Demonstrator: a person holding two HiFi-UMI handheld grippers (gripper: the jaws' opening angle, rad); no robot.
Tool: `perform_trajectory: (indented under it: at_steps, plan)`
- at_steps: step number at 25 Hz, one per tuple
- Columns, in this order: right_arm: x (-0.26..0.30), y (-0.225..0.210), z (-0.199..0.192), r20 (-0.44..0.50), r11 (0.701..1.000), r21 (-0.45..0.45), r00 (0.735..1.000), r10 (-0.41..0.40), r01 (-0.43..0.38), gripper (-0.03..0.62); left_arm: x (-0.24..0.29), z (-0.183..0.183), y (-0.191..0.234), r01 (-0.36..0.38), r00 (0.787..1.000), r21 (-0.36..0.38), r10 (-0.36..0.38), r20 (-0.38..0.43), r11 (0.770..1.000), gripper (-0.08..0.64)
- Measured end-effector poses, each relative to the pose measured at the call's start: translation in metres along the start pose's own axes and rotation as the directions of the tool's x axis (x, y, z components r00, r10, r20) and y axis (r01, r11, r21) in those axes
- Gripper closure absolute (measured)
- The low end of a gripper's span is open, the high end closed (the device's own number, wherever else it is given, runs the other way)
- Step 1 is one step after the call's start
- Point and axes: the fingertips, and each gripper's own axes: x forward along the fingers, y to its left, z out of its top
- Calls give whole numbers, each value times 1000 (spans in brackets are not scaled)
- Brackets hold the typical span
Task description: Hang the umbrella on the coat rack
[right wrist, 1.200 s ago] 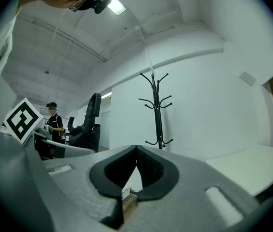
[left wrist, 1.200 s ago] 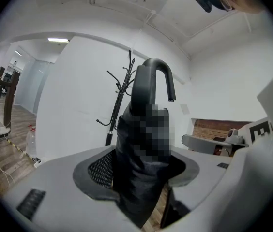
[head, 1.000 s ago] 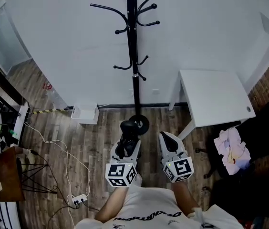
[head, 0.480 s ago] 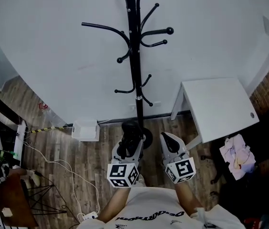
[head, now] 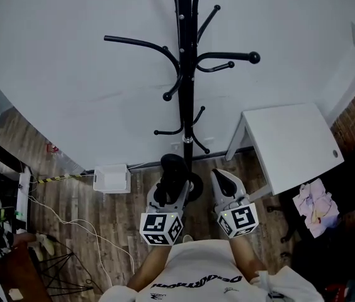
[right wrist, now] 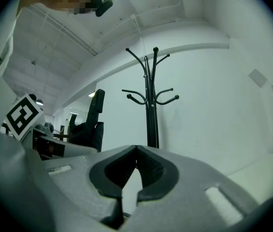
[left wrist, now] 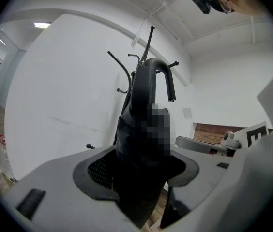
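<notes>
Against white wall [head: 70, 74], black coat rack [head: 186, 93] straight ahead, hooks at several heights, all bare. Right of rack, white table [head: 291, 143]. Below, wood floor [head: 102, 212], white box [head: 111, 179] by the skirting. Between rack and person's chest, both tools side by side, pointed at the pole.

Left gripper [head: 167, 197]: clamped on folded black umbrella [left wrist: 131, 124], jaws spread wide round the bundled canopy. Umbrella upright, crook handle [left wrist: 158, 74] on top, curling down to the right in left gripper view.

Right gripper [right wrist: 136, 153]: closed, tips together, nothing between.

Umbrella near rack, apparently short of every hook, no contact visible.

Progress, as judged: pickup and carry done, hang not done. Left to do: raise crook to hook height, pass over an arm, lower till caught, release. Lower short hooks [head: 165, 131] likely the closest reach; upper long arm [head: 140, 43] a bigger lift.

Possible snag: crook opening sideways to the pole, probably a wrist turn first to line up.
</notes>
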Motion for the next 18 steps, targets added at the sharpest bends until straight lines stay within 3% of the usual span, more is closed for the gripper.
perform_trajectory:
  at_steps: [10,18]
  plan:
    - [31,-13,-1,4,1000,-5,1000,28,-28,592,30,13,15,-11,1000,-18,12,23,1000,304]
    - [45,-28,10,26,997,-17,997,73,-73,592,48,45,17,-43,996,-13,43,80,999,304]
